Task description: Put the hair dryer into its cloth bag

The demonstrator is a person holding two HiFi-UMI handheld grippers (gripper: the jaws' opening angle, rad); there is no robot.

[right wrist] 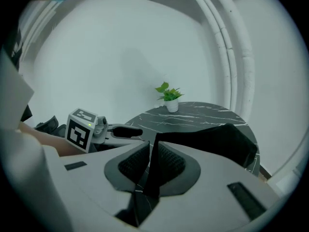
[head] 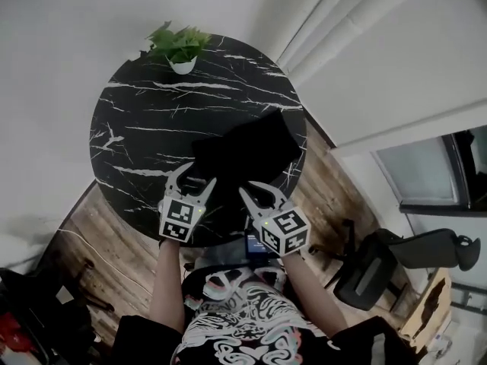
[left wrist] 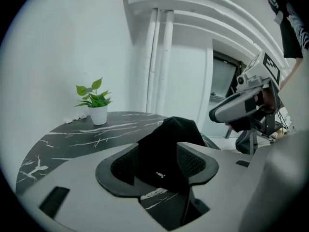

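the cloth bag (head: pixel 243 154) lies at the near right edge of the round table (head: pixel 144 120), its border pinched by the right gripper (head: pixel 255 192); the left gripper (head: pixel 194 179) is spread wide and empty. no hair dryer shows. if this thin pinch slips, the bag may slide off the edge.

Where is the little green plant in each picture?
Head view: the plant is at the top, at the far edge of the black marble table.
Left gripper view: the plant is left of centre, higher than the jaws.
Right gripper view: the plant is near the middle, above the jaws.
Shared landmark: that table, under the plant in every view.
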